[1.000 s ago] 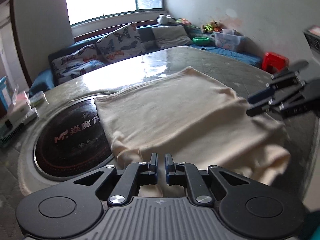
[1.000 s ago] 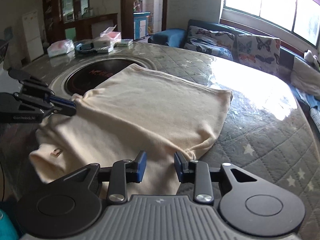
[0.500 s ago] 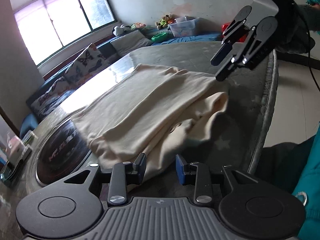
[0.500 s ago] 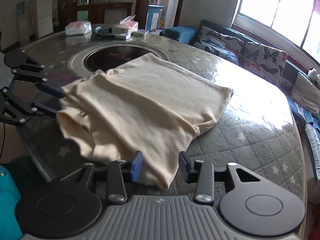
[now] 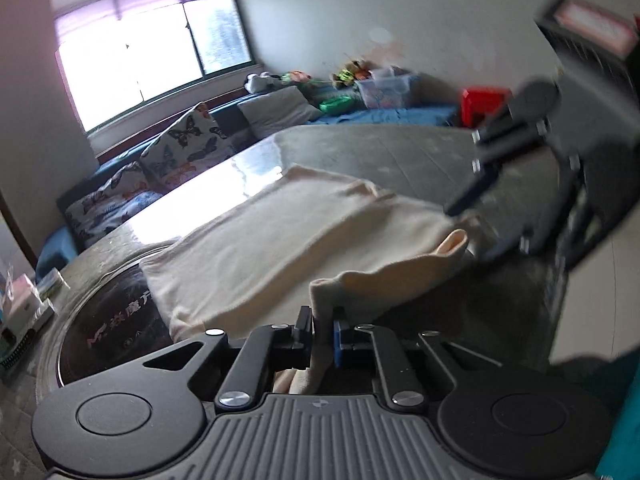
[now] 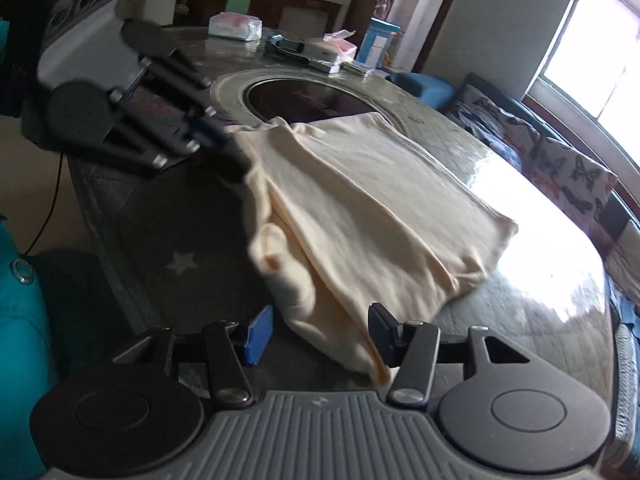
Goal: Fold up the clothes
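Cream garment lies partly folded on the tabletop, spread ahead of both grippers, its far edge overlapping the dark round inset. Left gripper is closing, jaws narrow, with a fold of the near edge pinched between its pads. Right gripper is opening, jaws wide, the garment's near corner lying loose between them, pads not pressing.

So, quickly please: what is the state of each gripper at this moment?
Left gripper: closing, pinching a fold of the cream garment.
Right gripper: opening, holds nothing; the garment's near corner lies between its pads, not pressed.
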A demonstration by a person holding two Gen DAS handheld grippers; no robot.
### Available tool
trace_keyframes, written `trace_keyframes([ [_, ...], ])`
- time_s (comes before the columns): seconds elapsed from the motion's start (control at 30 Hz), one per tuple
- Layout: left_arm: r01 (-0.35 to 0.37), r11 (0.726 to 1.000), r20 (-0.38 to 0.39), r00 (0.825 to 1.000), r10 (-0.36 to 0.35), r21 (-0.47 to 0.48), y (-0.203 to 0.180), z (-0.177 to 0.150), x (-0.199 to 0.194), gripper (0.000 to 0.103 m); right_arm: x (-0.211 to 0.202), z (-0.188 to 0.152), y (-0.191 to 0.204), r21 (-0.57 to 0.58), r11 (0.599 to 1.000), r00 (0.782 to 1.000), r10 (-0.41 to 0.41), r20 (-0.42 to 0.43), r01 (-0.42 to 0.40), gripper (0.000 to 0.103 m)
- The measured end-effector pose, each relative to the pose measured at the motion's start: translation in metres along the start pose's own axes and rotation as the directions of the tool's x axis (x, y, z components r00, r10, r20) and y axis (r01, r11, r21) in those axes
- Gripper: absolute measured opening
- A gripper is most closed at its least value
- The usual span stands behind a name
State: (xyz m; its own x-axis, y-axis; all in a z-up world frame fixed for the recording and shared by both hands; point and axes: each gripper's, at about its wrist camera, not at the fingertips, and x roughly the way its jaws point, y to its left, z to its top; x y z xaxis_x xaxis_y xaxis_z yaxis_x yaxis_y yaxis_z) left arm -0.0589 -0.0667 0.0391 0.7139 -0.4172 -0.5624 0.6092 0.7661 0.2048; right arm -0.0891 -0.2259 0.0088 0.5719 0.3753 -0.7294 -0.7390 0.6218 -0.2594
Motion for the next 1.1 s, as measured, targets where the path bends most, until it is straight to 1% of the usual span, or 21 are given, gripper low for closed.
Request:
trace_keyframes([
  [0.07,0.002,1.0,0.0,1.0,-0.002,-0.03,0.006,0.003,0.004,0.011,0.008,0.003,-0.001,0.0,1.0,1.0,0.006,0.01,-0.006,0.053],
  [0.13,0.003,0.998,-0.011,1.0,-0.004,-0.057,0.011,0.005,0.009,0.011,0.015,0.007,-0.005,0.029,1.0,0.998,0.005,0.055,-0.006,0.049],
  [0.17,0.007,0.998,-0.02,1.0,-0.008,-0.069,0.013,0.005,0.012,0.011,0.019,0.01,-0.009,0.048,0.999,0.998,0.018,0.059,-0.021,0.046],
  [0.2,0.007,0.997,-0.023,1.0,-0.008,-0.074,0.014,0.005,0.013,0.014,0.022,0.013,-0.014,0.073,0.997,0.998,0.031,0.062,-0.036,0.038],
  [0.23,0.008,0.997,-0.023,1.0,-0.01,-0.072,0.014,0.004,0.012,0.015,0.024,0.016,-0.021,0.109,0.993,0.997,0.046,0.064,-0.053,0.033],
  [0.27,0.007,0.998,-0.026,1.0,-0.009,-0.068,0.013,0.002,0.011,0.016,0.024,0.018,-0.027,0.142,0.987,0.996,0.059,0.067,-0.068,0.026],
  [0.3,0.003,0.998,-0.026,1.0,-0.005,-0.063,0.012,0.0,0.009,0.02,0.023,0.019,-0.033,0.171,0.982,0.995,0.071,0.07,-0.082,0.02],
  [0.33,-0.001,0.998,-0.027,1.0,0.0,-0.056,0.011,-0.003,0.006,0.023,0.021,0.019,-0.039,0.2,0.975,0.994,0.082,0.073,-0.095,0.018],
  [0.37,-0.008,0.999,-0.03,1.0,0.007,-0.048,0.009,-0.008,0.002,0.024,0.02,0.02,-0.044,0.228,0.968,0.993,0.093,0.076,-0.108,0.015],
  [0.43,-0.024,0.999,-0.037,0.999,0.023,-0.025,0.006,-0.017,-0.004,0.024,0.016,0.02,-0.054,0.274,0.953,0.99,0.11,0.085,-0.13,0.014],
  [0.6,-0.091,0.994,-0.062,0.994,0.095,0.064,-0.001,-0.037,-0.01,0.024,0.0,0.008,-0.057,0.285,0.949,0.989,0.105,0.105,-0.131,0.011],
  [0.63,-0.105,0.991,-0.058,0.992,0.11,0.082,-0.003,-0.039,-0.01,0.021,-0.003,0.006,-0.056,0.283,0.951,0.989,0.101,0.107,-0.127,0.01],
  [0.67,-0.109,0.99,-0.056,0.992,0.114,0.084,-0.003,-0.039,-0.01,0.02,-0.006,0.003,-0.055,0.281,0.952,0.99,0.095,0.109,-0.122,0.009],
  [0.7,-0.108,0.991,-0.057,0.992,0.112,0.074,-0.003,-0.038,-0.01,0.018,-0.008,0.001,-0.054,0.277,0.954,0.99,0.088,0.111,-0.116,0.009],
  [0.73,-0.107,0.992,-0.053,0.992,0.11,0.064,-0.002,-0.037,-0.011,0.011,-0.009,0.0,-0.053,0.272,0.956,0.99,0.082,0.114,-0.11,0.008],
  [0.8,-0.105,0.994,-0.043,0.993,0.107,0.043,-0.001,-0.034,-0.015,0.008,-0.014,-0.002,-0.049,0.26,0.961,0.99,0.067,0.125,-0.098,0.007],
  [0.97,-0.087,0.996,0.001,0.996,0.087,0.01,-0.004,-0.03,-0.042,0.007,-0.043,-0.007,-0.047,0.252,0.964,0.986,0.05,0.158,-0.089,0.007],
  [1.1,-0.038,0.999,0.011,0.999,0.037,0.008,-0.016,-0.032,-0.074,0.007,-0.08,-0.022,-0.034,0.246,0.962,0.983,0.08,0.164,-0.119,0.007],
])
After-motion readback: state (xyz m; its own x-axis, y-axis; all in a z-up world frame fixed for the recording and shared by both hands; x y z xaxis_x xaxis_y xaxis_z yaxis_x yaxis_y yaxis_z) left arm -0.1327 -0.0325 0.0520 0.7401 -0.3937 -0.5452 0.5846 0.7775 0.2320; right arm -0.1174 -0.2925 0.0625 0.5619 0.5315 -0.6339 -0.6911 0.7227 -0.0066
